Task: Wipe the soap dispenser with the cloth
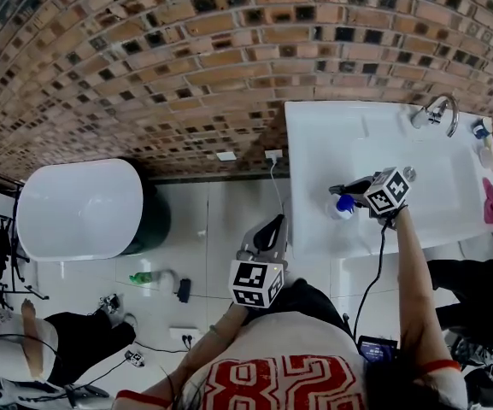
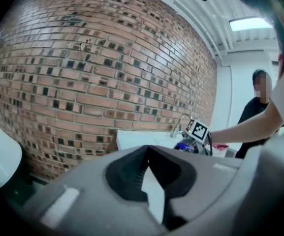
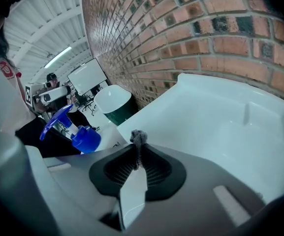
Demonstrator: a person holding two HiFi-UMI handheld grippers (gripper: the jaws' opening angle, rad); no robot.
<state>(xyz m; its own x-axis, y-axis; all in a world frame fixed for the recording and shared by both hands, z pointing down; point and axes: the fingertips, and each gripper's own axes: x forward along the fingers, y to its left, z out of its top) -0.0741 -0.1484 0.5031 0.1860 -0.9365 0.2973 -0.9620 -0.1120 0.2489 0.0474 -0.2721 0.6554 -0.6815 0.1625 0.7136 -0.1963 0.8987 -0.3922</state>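
The soap dispenser (image 1: 343, 204), a clear bottle with a blue pump, stands on the front left part of the white sink (image 1: 314, 143). My right gripper (image 1: 351, 189) hovers just beside and above it, shut on a small tuft of grey cloth (image 3: 138, 137). In the right gripper view the blue pump (image 3: 75, 132) lies to the left of the jaws, apart from them. My left gripper (image 1: 267, 233) hangs low over the floor tiles left of the sink, jaws together and nothing between them. From the left gripper view the dispenser (image 2: 183, 146) is far off.
A pink cloth (image 1: 492, 203) lies on the sink's right edge, near a chrome faucet (image 1: 438, 109) and small bottles (image 1: 485, 143). A white-lidded dark green bin (image 1: 79, 207) stands left. A green bottle (image 1: 148, 278) and cables lie on the floor. Other people stand at both sides.
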